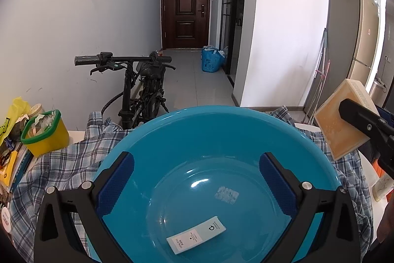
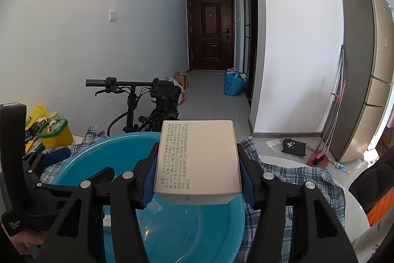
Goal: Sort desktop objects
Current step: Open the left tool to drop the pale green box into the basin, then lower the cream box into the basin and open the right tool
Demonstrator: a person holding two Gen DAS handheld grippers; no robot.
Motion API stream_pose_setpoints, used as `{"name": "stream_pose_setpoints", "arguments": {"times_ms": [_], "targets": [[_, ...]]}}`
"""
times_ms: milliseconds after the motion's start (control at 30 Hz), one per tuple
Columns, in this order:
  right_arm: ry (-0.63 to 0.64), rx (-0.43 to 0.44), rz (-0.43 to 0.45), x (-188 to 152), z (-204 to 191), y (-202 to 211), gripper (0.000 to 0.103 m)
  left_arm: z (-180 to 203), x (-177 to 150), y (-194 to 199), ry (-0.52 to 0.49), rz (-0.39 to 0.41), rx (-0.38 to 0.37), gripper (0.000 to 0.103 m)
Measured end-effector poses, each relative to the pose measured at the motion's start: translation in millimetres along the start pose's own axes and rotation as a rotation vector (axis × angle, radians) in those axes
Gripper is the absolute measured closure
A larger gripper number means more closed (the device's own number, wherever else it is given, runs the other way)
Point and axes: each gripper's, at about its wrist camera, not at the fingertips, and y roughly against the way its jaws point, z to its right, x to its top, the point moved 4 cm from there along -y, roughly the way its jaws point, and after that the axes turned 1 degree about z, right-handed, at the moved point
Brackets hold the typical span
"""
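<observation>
While over the basin (image 1: 221,139), left wrist view: left gripper (image 1: 197,176) stood wide open, nothing betw. pads, hovering above basin interior. Held one small white box (image 1: 196,235) lying flat on basin floor, plus a pale sticker patch; otherwise bare. Sat on checked shirt (image 1: 61,169). Yellow tub (image 1: 46,134) at left looked stuffed w/ small clutter, contents unclear.

Right wrist view: right gripper (image 2: 197,179) clamped on beige box (image 2: 198,159), poised above basin's near-right rim. To do step well, prob.: bring box lower & nearer centre before release, clear of white box, avoid dropping from height.
</observation>
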Motion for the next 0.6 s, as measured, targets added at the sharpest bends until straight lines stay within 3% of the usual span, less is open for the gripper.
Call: {"name": "stream_pose_setpoints", "arguments": {"times_ms": [333,600], "targets": [[0.005,0.007,-0.024,-4,-1,-8,0.048,-15,11,15,0.008,0.08,0.075,0.0],[0.022,0.026,-0.069,-13,-8,-21,0.048,-40,18,19,0.066,0.087,0.1,0.0]]}}
